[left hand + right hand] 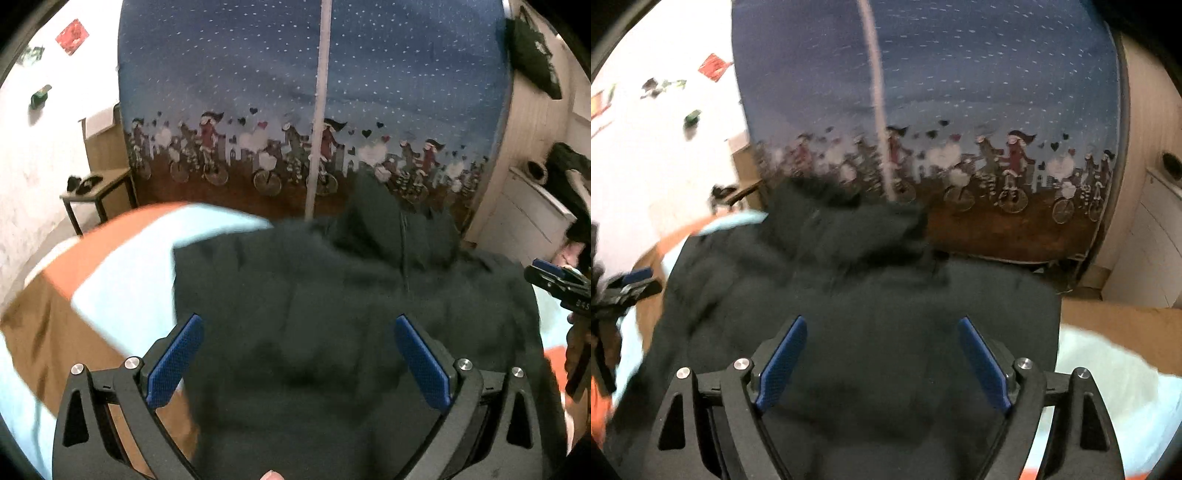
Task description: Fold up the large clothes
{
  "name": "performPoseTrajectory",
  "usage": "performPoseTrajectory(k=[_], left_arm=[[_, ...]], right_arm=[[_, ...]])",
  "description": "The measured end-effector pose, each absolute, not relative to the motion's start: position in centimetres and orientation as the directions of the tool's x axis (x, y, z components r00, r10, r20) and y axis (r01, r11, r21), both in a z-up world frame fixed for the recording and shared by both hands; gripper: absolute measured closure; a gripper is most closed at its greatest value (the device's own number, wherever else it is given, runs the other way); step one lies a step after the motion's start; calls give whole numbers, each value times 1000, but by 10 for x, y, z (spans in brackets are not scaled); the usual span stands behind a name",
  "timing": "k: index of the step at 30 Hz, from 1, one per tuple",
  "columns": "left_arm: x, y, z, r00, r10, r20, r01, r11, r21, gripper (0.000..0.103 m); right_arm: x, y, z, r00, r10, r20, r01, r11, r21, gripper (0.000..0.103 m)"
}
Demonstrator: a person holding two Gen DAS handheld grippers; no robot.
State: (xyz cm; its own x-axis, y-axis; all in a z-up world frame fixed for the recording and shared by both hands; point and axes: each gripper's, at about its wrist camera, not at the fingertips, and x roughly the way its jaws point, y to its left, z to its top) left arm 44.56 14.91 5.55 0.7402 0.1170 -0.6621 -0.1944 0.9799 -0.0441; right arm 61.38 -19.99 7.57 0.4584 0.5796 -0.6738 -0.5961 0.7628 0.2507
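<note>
Dark green hooded fabric garment straight ahead under both spread, empty claws: left gripper, right gripper; hood end farthest.

A blue curtain with white flecks and a printed border of cyclists and hearts hangs across the far side, a pale vertical pole in front of it. At far left a small dark-framed side table stands by the white wall, which carries a red paper. White cabinets stand at far right. An orange, brown and pale blue bedspread covers the near surface.
</note>
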Motion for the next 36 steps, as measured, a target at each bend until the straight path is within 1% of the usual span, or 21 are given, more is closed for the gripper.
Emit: performPoseTrajectory(k=[3,5,7,10,14,15,17,18,19,20,21,22,23,24,25,29,32,36], left_arm=[[508,149,68,723,109,-682,-219,973,-77,1],[553,155,72,701,79,-709,-245,960,-135,1],[580,159,76,702,58,-710,-265,947,-184,1],[614,160,77,692,26,-721,-263,940,-218,1],[641,155,65,652,46,-757,-276,944,-180,1],[645,154,60,638,58,-768,-286,944,-166,1],[650,153,50,626,65,-778,-298,941,-161,2],[649,154,47,627,69,-776,-306,938,-165,3],[647,155,46,633,70,-771,-310,936,-170,7],[645,156,47,643,68,-763,-311,934,-179,22],[643,157,47,659,47,-751,-294,935,-200,35],[642,158,48,658,28,-752,-282,936,-212,63],[643,161,47,650,7,-760,-273,935,-225,78],[644,161,48,647,-6,-762,-265,936,-232,83],[643,161,50,647,-9,-763,-256,939,-228,89],[627,152,63,682,0,-731,-208,959,-194,96],[601,146,75,714,-3,-700,-184,964,-191,97],[556,136,93,757,-34,-653,-123,973,-194,98]], right_arm=[[668,-170,75,448,567,-691,-509,797,325,19],[701,-156,72,424,582,-694,-435,803,408,19],[728,-145,66,400,589,-702,-361,805,470,19],[747,-129,58,402,548,-734,-301,836,459,19],[752,-115,38,379,517,-767,-271,855,442,20],[751,-114,32,375,517,-770,-257,856,449,21],[753,-114,23,366,514,-775,-239,857,456,39],[753,-114,18,358,516,-778,-231,856,462,42],[752,-117,15,351,522,-777,-221,853,473,49],[751,-119,13,351,534,-769,-210,845,492,57],[749,-123,14,359,544,-758,-201,839,506,58],[747,-125,16,371,547,-750,-207,837,507,63],[745,-125,19,377,546,-748,-218,837,501,69],[744,-125,22,380,544,-748,-227,839,495,72],[742,-127,26,384,549,-743,-240,836,494,74],[729,-132,42,399,578,-712,-280,816,506,82],[712,-148,59,423,611,-669,-309,792,527,86],[679,-174,84,446,651,-614,-357,758,545,88]])
